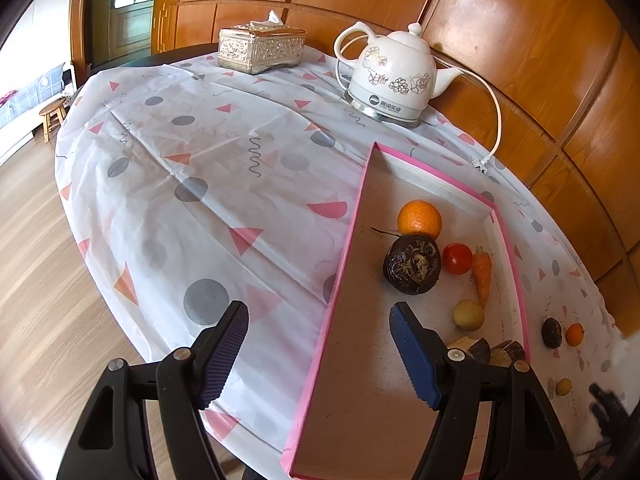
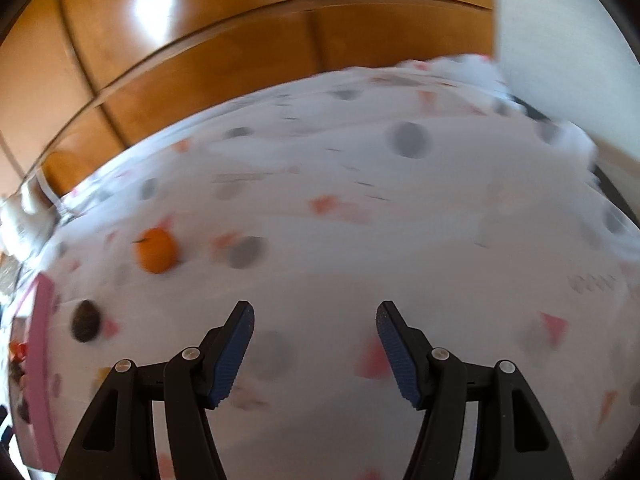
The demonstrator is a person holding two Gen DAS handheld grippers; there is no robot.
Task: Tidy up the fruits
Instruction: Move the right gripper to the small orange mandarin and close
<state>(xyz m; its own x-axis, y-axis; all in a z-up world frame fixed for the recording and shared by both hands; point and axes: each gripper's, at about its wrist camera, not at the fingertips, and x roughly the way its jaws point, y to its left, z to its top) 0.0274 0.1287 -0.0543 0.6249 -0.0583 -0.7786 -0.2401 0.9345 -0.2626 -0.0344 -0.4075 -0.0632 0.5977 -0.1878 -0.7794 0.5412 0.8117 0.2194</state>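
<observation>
A: Fruit first. Where does it lie?

B: Most sits inside the pink-edged box (image 1: 344,256) near the table's wall-side edge: an orange (image 1: 419,218) toward the box's far end, a dark rough round fruit (image 1: 412,264) touching it on the near side, a red tomato (image 1: 457,258) just beside that, a small carrot (image 1: 483,276) next to the tomato, and a pale yellow round fruit (image 1: 469,315) nearer the camera. Some dark and tan pieces lie at the box's near corner; I cannot tell what they are.

A: Anything outside the box?

B: Yes. On the patterned tablecloth (image 1: 208,160), between the box and the wall-side edge, lie a small dark fruit (image 1: 551,333), a small orange one (image 1: 575,334) just beside it, and a tiny yellow one (image 1: 563,386) nearer the camera.

A: And the hand-held grippers?

B: The left hand-held gripper (image 1: 320,354) hangs released over the box's long pink side, nothing between its fingers. The right hand-held gripper (image 2: 315,350) is also released and empty, above bare cloth; its view is blurred.

A: What else stands on the table?

B: A white flowered electric kettle (image 1: 394,76) with its cord and a silver tissue box (image 1: 262,49), both at the far edge, well apart from the fruit.
</observation>
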